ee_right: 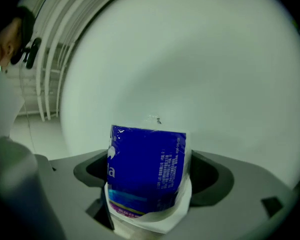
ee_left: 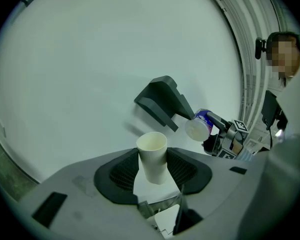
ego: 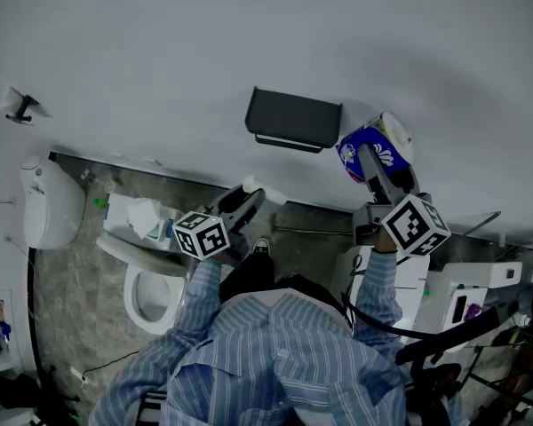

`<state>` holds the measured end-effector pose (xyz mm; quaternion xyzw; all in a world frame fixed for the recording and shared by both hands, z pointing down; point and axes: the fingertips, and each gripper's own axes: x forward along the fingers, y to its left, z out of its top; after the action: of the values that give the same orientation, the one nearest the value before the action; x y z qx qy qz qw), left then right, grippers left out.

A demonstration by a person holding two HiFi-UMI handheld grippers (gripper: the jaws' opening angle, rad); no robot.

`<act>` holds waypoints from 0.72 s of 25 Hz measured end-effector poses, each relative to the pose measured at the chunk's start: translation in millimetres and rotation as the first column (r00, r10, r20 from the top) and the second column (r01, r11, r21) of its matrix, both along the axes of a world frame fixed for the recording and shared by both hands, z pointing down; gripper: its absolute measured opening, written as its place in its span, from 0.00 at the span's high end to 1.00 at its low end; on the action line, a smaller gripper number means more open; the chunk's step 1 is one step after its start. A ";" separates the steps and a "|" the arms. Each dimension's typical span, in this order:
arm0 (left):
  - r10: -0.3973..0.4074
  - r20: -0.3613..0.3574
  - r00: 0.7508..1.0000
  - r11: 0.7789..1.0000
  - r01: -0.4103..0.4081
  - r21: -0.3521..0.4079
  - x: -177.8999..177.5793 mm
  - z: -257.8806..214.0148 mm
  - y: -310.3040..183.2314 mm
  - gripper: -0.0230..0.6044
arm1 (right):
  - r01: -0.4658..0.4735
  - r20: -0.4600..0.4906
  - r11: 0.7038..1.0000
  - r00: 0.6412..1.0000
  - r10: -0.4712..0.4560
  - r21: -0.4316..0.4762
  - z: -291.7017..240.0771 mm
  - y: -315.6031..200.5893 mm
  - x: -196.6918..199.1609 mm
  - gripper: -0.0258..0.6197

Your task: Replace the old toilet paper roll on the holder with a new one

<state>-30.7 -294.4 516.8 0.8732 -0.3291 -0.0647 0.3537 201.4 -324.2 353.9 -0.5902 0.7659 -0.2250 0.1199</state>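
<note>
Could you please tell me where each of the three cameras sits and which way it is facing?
Head view: on the person's head, looking down at the holder and toilet; striped sleeves, left gripper and right gripper show.
Left gripper view: on the left gripper, facing the wall and holder past its cardboard tube; the right gripper shows.
Right gripper view: on the right gripper, facing bare wall over its wrapped roll.
Shared: head and left gripper views both show the holder and wrapped roll.

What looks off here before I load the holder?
The new roll clamped in the right gripper is in its blue printed wrapper, which looks odd for mounting on the dark wall holder. The left gripper grips a bare cardboard tube. Nothing spilled or damaged shows.
</note>
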 end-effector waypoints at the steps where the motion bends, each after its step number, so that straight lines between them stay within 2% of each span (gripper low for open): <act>1: 0.003 0.002 1.000 1.000 -0.003 0.001 2.8 -0.1 0.8 0.68 | 0.006 0.076 1.000 0.997 -0.005 -0.010 6.0 0.8 2.2 0.24; 4: 0.008 0.007 1.000 1.000 -0.008 0.002 6.0 -0.3 0.8 0.68 | 0.016 0.268 0.999 0.964 -0.004 -0.043 24.8 0.9 4.8 0.24; 6: 0.006 0.008 1.000 1.000 -0.006 0.000 2.7 -0.1 -0.5 0.68 | 0.020 0.350 0.998 0.937 0.004 -0.066 38.6 -1.0 2.3 0.24; 15: -0.010 0.013 1.000 1.000 0.010 -0.005 -6.1 3.2 -3.4 0.68 | 0.016 0.501 0.991 0.864 0.052 -0.130 75.4 -11.7 0.8 0.24; 18: -0.014 0.016 1.000 1.000 0.014 -0.004 -7.5 4.1 -5.5 0.68 | 0.012 0.563 0.991 0.824 0.067 -0.137 82.3 -16.3 -0.8 0.24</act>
<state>-38.1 -300.0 520.9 0.8707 -0.3380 -0.0594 0.3524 200.6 -340.5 436.2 -0.5146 0.6703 -0.4392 0.3049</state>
